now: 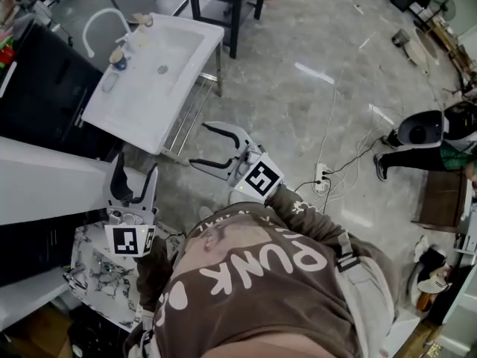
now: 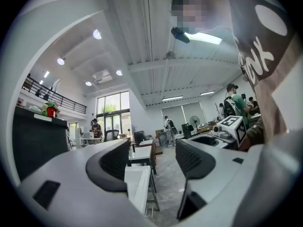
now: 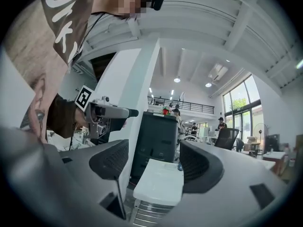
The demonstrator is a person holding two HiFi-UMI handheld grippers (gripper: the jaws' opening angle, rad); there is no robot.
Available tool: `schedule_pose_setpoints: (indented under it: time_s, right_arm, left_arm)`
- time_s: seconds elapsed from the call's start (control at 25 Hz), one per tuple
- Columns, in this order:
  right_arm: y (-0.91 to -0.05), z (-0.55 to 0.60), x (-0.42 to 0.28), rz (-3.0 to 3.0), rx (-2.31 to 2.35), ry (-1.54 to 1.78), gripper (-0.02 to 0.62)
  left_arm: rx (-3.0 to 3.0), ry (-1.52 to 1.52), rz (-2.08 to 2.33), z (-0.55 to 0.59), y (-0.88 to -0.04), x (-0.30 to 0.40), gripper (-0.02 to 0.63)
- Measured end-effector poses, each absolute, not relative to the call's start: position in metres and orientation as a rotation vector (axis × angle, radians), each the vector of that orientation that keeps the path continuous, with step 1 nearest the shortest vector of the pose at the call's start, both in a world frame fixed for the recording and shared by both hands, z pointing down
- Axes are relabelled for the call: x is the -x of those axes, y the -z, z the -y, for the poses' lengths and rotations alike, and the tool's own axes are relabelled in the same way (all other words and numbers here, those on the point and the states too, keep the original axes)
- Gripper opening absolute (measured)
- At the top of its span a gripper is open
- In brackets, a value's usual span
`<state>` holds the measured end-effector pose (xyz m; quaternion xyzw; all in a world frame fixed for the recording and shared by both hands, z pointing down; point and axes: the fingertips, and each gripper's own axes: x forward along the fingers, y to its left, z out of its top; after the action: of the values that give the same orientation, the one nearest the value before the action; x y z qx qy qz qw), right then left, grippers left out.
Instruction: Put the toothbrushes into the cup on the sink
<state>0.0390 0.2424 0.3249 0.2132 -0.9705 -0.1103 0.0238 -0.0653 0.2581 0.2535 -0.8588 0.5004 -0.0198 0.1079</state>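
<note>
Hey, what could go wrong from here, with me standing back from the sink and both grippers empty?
1. The cup stands close to the faucet at the far end of the sink. The wide-open right hand-held gripper might knock the cup over when it reaches in.
2. A power strip and cables lie on the floor to your right. A sideways step could catch them.

Bare floor (image 1: 298, 103) lies open between me and the sink (image 1: 186, 43). A white pillar (image 1: 45, 177) stands just beside my left fingers (image 1: 114, 177); a dark cabinet (image 1: 37, 88) flanks the sink.
</note>
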Motion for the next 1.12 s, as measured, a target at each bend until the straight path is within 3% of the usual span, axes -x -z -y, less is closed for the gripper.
schedule_pose_setpoints:
  time_s: [1.12]
  right_arm:
    - [-0.306, -0.268, 0.007, 2.982, -0.756, 0.437, 0.311]
  left_arm:
    - [2.525, 0.013, -1.415, -0.283, -0.247, 0.120, 0.298]
